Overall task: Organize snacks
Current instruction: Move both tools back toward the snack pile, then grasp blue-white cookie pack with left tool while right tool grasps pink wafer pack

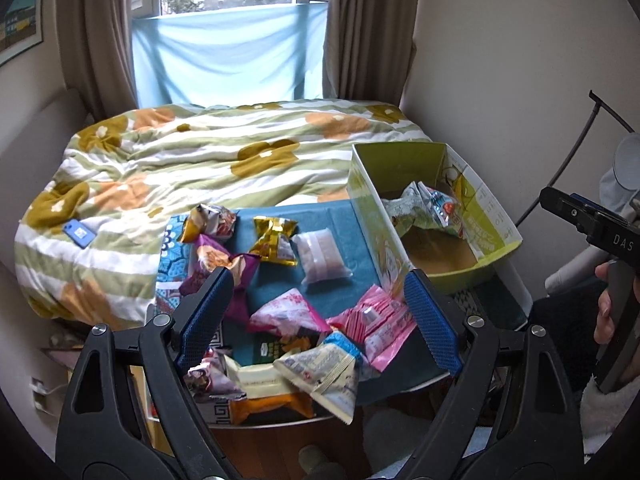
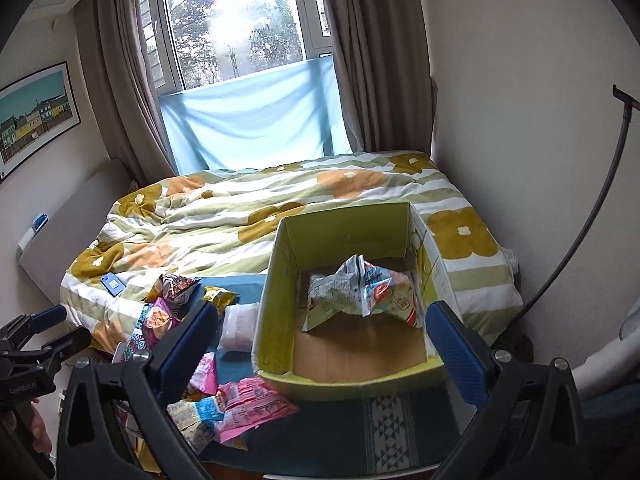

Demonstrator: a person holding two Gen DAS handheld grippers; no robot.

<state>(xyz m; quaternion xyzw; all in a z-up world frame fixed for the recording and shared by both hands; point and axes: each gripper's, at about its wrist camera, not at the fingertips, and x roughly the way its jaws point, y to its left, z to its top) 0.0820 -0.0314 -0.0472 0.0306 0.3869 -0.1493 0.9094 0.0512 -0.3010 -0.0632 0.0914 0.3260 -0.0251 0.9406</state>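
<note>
Several snack packets lie scattered on a small table with a teal cloth (image 1: 340,216): a gold packet (image 1: 274,240), a clear packet (image 1: 322,256), a purple one (image 1: 212,260), pink ones (image 1: 376,324) and a white-blue one (image 1: 324,368). A green cardboard box (image 1: 496,256) stands at the table's right with two packets (image 2: 360,292) inside. My left gripper (image 1: 316,316) is open and empty above the near pile. My right gripper (image 2: 320,344) is open and empty above the box's (image 2: 276,292) near edge.
A bed with a flowered duvet (image 1: 208,160) lies behind the table, with a blue phone (image 1: 80,234) on it. Curtains and a window stand beyond. A wall is on the right, with a dark cable (image 2: 580,220) along it.
</note>
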